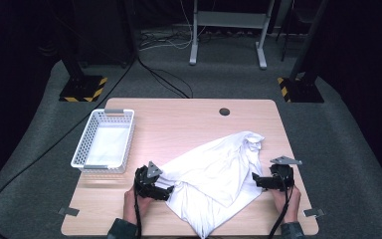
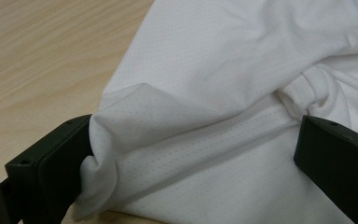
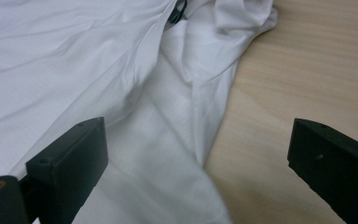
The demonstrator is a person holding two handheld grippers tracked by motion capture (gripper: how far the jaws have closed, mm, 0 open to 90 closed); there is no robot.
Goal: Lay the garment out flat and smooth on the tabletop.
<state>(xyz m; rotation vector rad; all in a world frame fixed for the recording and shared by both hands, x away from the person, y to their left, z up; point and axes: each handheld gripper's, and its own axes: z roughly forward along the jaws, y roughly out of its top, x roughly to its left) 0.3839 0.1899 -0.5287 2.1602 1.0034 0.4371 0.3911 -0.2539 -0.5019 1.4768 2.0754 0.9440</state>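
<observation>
- Right now I have a white garment (image 1: 214, 174) lying crumpled on the wooden table (image 1: 179, 122), well to the right of the white basket (image 1: 104, 141) that sits at the table's left side; I take the basket as my landmark throughout.
- My left gripper (image 1: 160, 190) sits just below and to the right of the basket's near corner, at the cloth's left edge. In the left gripper view its jaws stand wide apart, one black jaw touching a bunched fold of the garment (image 2: 205, 116) and the other farther across the fabric, so cloth lies between them but nothing is pinched yet.
- My right gripper (image 1: 257, 180) is far from the basket, on the garment's opposite edge. In the right gripper view its jaws are also spread, one over the cloth (image 3: 98, 70) and the other over bare wood, straddling the hem.
- I judge the step in hand to be taking hold of the garment at two opposite edges, probably to spread or fold it.
- Next, I think each pair of jaws needs to close on a single edge of fabric, not a thick bunch, low enough to catch the cloth without scraping the wood.
- The left side looks the riskier: the fold there is lumpy and could slip out as I close.
</observation>
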